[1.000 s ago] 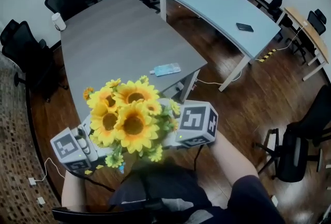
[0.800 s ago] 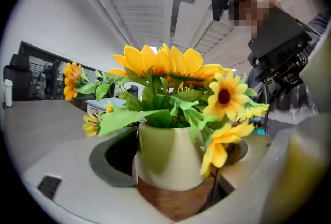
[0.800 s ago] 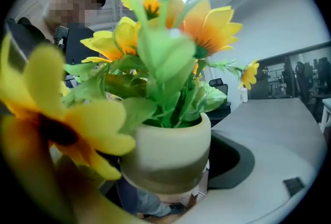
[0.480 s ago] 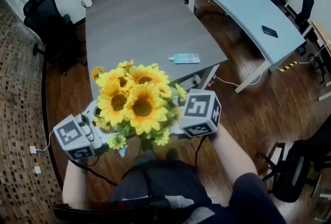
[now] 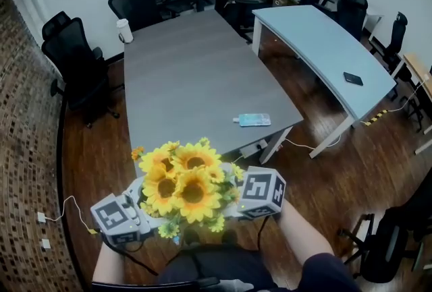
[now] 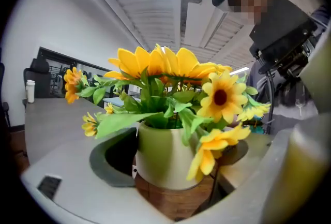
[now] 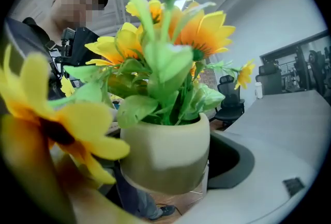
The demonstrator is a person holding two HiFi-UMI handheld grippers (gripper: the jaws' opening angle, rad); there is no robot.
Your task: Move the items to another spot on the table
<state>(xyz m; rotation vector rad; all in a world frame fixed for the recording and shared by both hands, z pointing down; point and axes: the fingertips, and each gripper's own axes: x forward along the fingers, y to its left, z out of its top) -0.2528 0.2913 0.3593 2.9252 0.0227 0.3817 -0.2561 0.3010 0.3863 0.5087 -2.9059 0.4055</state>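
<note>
Sunflower pot point(image 6: 165, 153) clamped in left gripper point(image 5: 131, 210) and right gripper point(image 5: 253, 193), near grey table's point(image 5: 196, 81) front edge, blue packet point(image 5: 253, 121) beyond.

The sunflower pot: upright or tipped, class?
Upright: the pot shows a near-level rim in both gripper views, and its sunflowers face up at the head camera.

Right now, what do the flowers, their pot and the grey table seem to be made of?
Flowers: likely fake, cloth or plastic; petals and leaves look stiff and evenly coloured. Pot: smooth, matte ceramic or plastic; can't tell which. Table: grey matte top with faint streaks, probably laminate.
</note>
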